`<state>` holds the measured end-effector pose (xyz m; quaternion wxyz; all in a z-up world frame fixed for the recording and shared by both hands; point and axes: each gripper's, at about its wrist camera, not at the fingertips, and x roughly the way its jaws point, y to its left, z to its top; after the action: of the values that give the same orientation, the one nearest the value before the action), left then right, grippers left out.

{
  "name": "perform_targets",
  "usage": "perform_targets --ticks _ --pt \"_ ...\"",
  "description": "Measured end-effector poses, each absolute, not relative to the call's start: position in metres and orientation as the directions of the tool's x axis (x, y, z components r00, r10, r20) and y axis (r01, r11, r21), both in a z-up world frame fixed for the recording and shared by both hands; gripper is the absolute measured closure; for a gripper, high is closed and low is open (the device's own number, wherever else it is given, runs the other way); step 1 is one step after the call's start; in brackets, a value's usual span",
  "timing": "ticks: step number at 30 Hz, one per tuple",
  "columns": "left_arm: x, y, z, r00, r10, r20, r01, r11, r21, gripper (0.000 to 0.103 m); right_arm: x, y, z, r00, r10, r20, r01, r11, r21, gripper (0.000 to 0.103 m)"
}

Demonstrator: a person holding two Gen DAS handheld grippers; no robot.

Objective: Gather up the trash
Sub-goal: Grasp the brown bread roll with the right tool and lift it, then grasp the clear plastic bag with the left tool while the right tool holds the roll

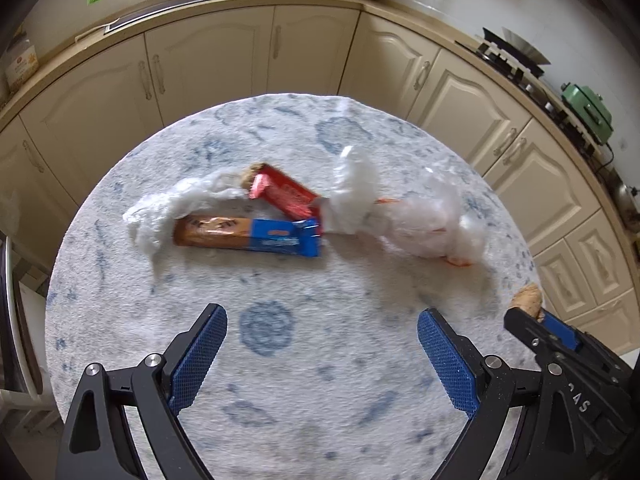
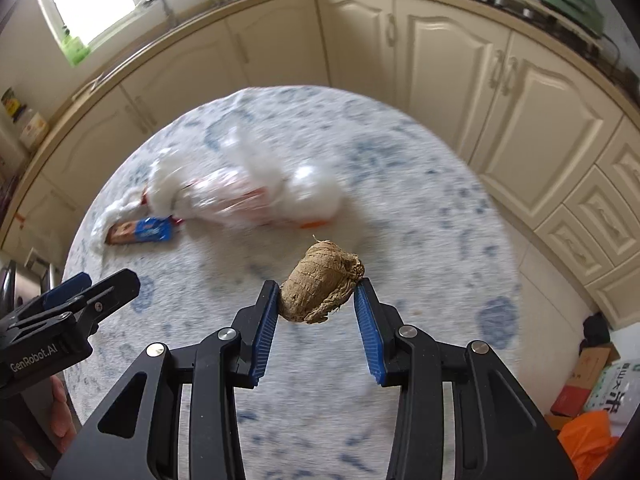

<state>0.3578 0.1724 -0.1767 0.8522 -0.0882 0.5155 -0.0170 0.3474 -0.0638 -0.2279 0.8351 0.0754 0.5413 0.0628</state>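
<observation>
- Our right gripper pinches a brown, fibrous lump between the tips of its fingers, held above the surface.
- We judge the hold shallow: only the tips touch the lump, so a jolt could drop it back onto the surface.
- Our left gripper hangs spread wide and empty, low over the near part of the surface.
- Farther out lie a blue-and-brown biscuit packet, a red wrapper just behind it, and crumpled clear plastic beside them.
- We expect the thin plastic to slip or trail from the fingers and drag the wrappers touching it.
- The lump looks rough, dry and light.
</observation>
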Motion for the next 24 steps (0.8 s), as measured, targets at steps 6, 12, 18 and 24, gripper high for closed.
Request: perform_targets --ticks 6,12,18,24 --pt "0.38 0.129 -0.183 0.449 -0.126 -0.885 -0.058 0.984 -0.169 0.009 0.363 -0.106 -0.229 0.426 0.163 -0.89 0.015 0.982 0.187 0.064" --pt "0.424 0.107 -0.192 0.417 -0.147 -0.897 -0.179 0.954 -0.239 0.009 0.39 -0.129 -0.235 0.438 0.173 -0.882 0.006 0.981 0.195 0.064" --pt "0.453 0.101 -0.203 0.427 -0.035 -0.904 -0.364 0.908 -0.207 0.011 0.415 -0.131 -0.237 0.446 0.201 -0.872 -0.059 0.979 0.195 0.064" --pt "0.473 0.091 -0.234 0.367 -0.06 -0.928 -0.407 0.887 -0.218 0.027 0.435 -0.135 -0.246 0.44 0.213 -0.873 -0.077 0.977 0.2 0.064"
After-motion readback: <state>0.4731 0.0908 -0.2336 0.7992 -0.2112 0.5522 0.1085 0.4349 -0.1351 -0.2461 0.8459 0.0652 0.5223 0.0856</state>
